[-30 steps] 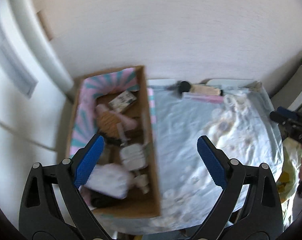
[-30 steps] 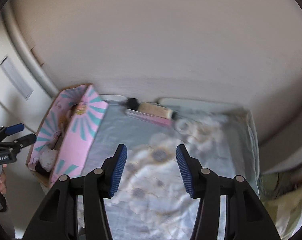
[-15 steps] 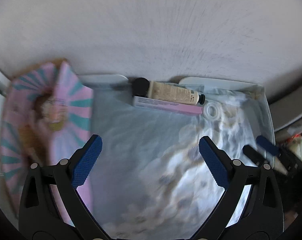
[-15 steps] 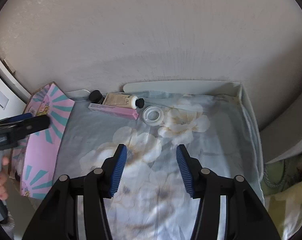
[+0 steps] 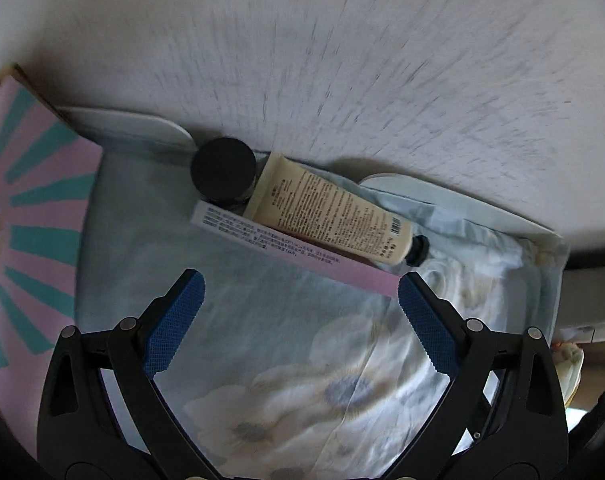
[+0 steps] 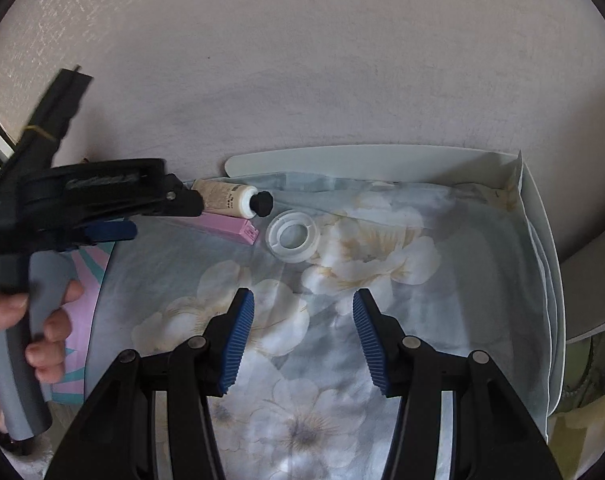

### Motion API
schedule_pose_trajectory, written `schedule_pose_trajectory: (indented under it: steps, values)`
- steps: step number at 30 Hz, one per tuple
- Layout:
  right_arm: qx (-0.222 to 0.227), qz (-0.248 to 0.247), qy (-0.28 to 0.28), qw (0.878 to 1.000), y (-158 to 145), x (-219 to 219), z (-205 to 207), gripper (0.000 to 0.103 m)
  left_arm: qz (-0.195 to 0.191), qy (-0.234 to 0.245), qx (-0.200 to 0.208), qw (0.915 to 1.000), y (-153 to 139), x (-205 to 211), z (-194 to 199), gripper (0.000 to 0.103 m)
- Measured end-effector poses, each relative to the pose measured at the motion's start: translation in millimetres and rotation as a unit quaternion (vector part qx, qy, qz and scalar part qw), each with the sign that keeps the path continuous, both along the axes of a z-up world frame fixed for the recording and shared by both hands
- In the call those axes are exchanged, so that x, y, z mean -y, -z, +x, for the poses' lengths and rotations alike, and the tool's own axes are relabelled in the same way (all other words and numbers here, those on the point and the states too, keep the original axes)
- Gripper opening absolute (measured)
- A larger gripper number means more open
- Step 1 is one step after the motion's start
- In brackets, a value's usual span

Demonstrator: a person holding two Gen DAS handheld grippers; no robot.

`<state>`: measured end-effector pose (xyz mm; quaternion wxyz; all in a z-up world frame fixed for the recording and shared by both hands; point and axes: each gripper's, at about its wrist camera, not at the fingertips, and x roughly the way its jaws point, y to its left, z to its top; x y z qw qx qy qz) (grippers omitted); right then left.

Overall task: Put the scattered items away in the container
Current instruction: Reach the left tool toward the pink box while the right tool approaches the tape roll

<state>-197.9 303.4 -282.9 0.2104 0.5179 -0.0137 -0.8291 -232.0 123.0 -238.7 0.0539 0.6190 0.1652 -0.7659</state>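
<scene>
A cream tube with a black cap lies on a long pink box beside a black round jar, by the wall on the flowered cloth. My left gripper is open and empty just in front of the pink box. The pink and teal carton is at the left. In the right wrist view the tube, pink box and a white tape ring lie ahead of my open, empty right gripper. The left gripper shows there, over the tube's left end.
The flowered cloth covers a white tray table with raised edges at the back and right. A textured wall stands right behind the items. A person's hand holds the left gripper's handle.
My left gripper swung from over the carton to the right and forward, close to the pink box and tube. My right gripper moved forward toward the tape ring.
</scene>
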Motion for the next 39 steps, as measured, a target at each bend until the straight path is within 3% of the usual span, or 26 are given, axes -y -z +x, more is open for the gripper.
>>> schedule_pose_trajectory:
  steps: [5,15,18,26,39]
  values:
    - [-0.001,0.005,-0.009,1.0,5,-2,-7,0.048,-0.016,-0.004,0.007,0.9998,12,-2,0,0.098]
    - [-0.054,0.032,-0.082,0.995,14,29,-8,0.048,0.006,-0.021,-0.011,0.9997,18,1,4,0.099]
    - [-0.068,0.058,-0.092,0.992,20,38,-10,0.048,0.014,-0.022,-0.017,0.9995,17,1,8,0.094]
    - [-0.071,0.054,-0.099,0.991,28,40,-15,0.048,0.05,-0.055,-0.009,0.9972,15,15,21,0.074]
    - [-0.068,0.05,-0.102,0.991,30,36,-3,0.048,0.084,-0.089,0.011,0.9925,15,25,41,0.064]
